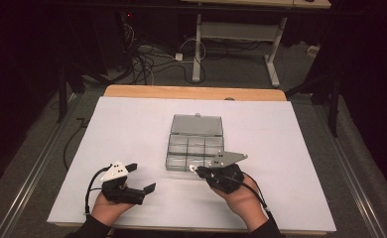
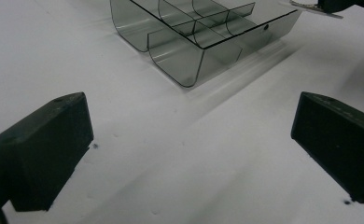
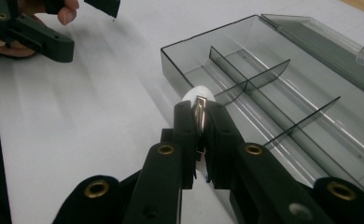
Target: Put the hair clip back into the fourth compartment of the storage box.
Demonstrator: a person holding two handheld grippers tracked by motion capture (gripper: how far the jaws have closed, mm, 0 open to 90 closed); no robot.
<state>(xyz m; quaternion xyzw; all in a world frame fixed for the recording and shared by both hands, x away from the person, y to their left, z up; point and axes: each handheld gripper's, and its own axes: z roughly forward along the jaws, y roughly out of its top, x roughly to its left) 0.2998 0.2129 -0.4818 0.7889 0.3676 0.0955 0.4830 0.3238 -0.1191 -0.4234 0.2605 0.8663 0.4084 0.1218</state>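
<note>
White sheeting covers the surface [image 1: 132, 129], with an open grey box [image 1: 195, 141] at its middle. Right tongs [image 3: 199, 109] pinch a small white piece [image 3: 195, 92] just beside the box's near edge. Left tongs [image 1: 141, 177] hover apart, near-left.

We see the white table top [image 1: 132, 129] bare to the left and right of the smoky divided box [image 1: 195, 147], so either side gives open passage. The box sits mid-table with its lid [image 1: 197, 124] laid open flat on the far side. Its upright dividers [image 3: 250, 81] split the interior into small compartments. The right gripper [image 1: 193, 169] hangs at the box's near edge, jaws closed on a small white object [image 3: 199, 93]. The left gripper [image 1: 143, 178], jaws wide apart, sits over bare table near the front-left, well apart from the box.
</note>
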